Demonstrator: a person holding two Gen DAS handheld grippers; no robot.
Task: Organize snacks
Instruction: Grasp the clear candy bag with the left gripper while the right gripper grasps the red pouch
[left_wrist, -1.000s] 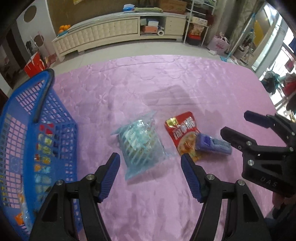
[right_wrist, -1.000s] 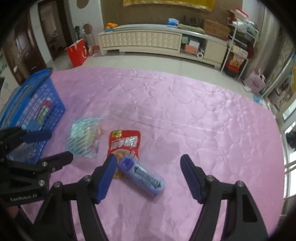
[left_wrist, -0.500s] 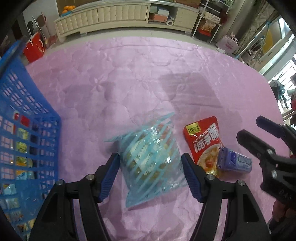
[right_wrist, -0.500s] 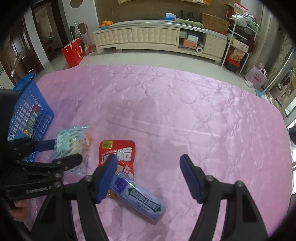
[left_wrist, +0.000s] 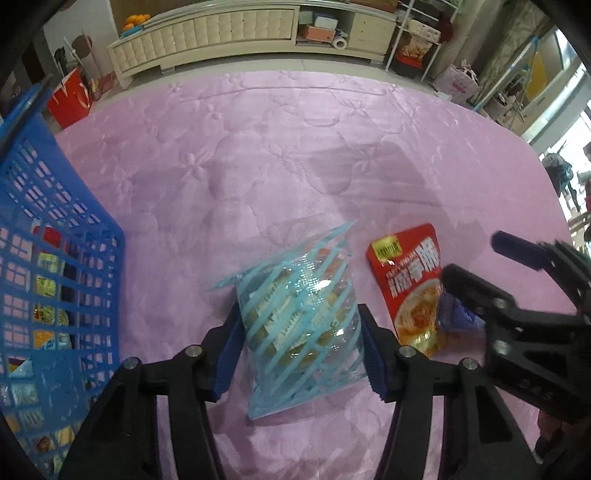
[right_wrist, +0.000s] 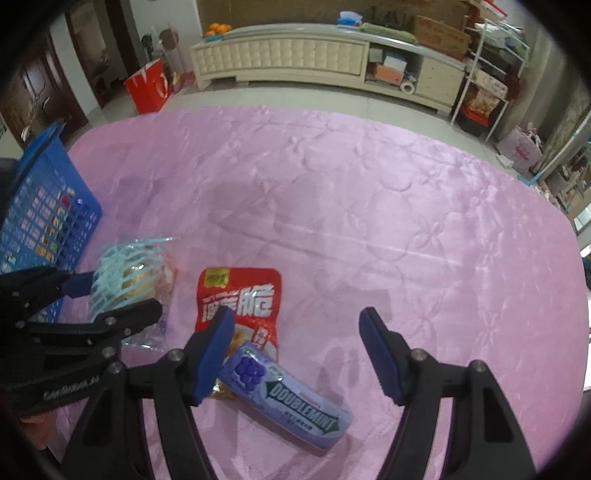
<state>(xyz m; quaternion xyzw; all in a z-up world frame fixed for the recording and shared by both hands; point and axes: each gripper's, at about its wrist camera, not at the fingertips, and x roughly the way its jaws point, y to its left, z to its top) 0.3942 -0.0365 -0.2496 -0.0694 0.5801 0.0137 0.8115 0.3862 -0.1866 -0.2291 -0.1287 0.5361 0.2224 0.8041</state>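
I take the blue basket (left_wrist: 55, 280) as my landmark: it stands at the left edge of the pink quilted cloth (left_wrist: 295, 147), already holding small packets, so I judge it the place where the loose snacks belong. Nearest to the basket, just to its right, lies the clear bag with pale blue stripes (left_wrist: 299, 325); my left gripper (left_wrist: 301, 350) points steeply down over it with one blue pad on each side, and its jaws are closing with the bag between them. The pads appear to sit at the bag's edges, though I cannot tell whether they press firmly yet. I straddle the bag across its width because the film is slack and, I expect, will crumple rather than resist. Farther from the basket lies the red pouch (right_wrist: 240, 302), flat on the cloth, and farther still the purple gum pack (right_wrist: 291, 398), whose near end overlaps the pouch's lower corner. My right gripper (right_wrist: 297, 354) stands with its jaws well apart above the gum pack, holding nothing; its left pad is over the pack's end, the right pad over bare cloth, so I judge it wants shifting along the pack before closing
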